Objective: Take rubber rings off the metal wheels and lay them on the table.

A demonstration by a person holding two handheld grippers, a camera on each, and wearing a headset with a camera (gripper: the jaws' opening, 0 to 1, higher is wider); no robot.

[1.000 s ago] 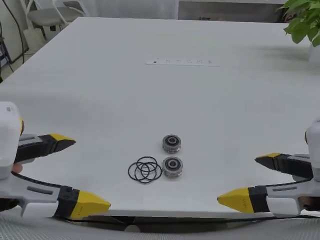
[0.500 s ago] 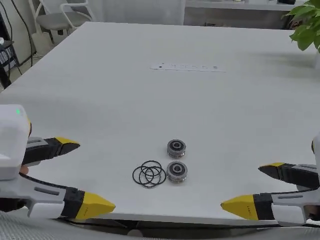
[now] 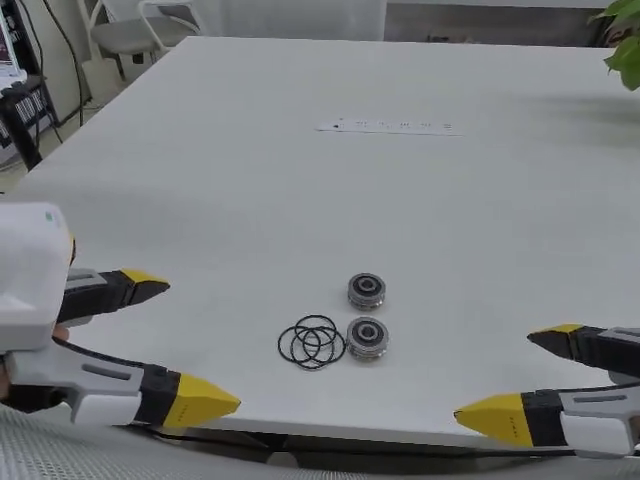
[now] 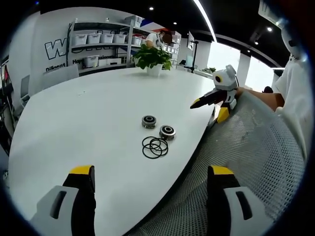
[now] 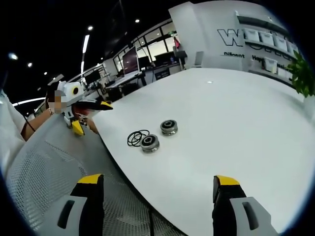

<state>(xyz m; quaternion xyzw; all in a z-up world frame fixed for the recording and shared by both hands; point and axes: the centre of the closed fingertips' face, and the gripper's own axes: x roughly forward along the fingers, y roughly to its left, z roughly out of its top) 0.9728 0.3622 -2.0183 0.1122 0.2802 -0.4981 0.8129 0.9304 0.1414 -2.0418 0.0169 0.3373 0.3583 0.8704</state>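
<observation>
**At the Near Table Edge: Checking the Wheels for Rings**

Close to the front edge of the table [image 3: 300,180] lie two metal wheels, near each other with a gap between them: the far wheel [image 3: 367,290] and the near wheel [image 3: 367,338]. A loose pile of rubber rings [image 3: 312,343] lies flat on the table just beside the near wheel, on its left, the rings overlapping one another.

Step in hand (a judgement): inspect each wheel's groove for a ring not yet removed. The grooves are too small to tell whether either wheel carries one.

1. Steady the wheel with one gripper.
2. Hook the ring's edge with a single jaw tip of the other.
3. Peel the ring over the rim and lay it beside the pile.

Approach low and slowly, because the wheels may slide and the pile scatters easily.

Pose: the left gripper [image 3: 185,345] and right gripper [image 3: 505,375] hover at the table's near edge, one on each side. Both are well apart from the parts, with their tips pointing inward. Both stand wide open and hold nothing.
</observation>
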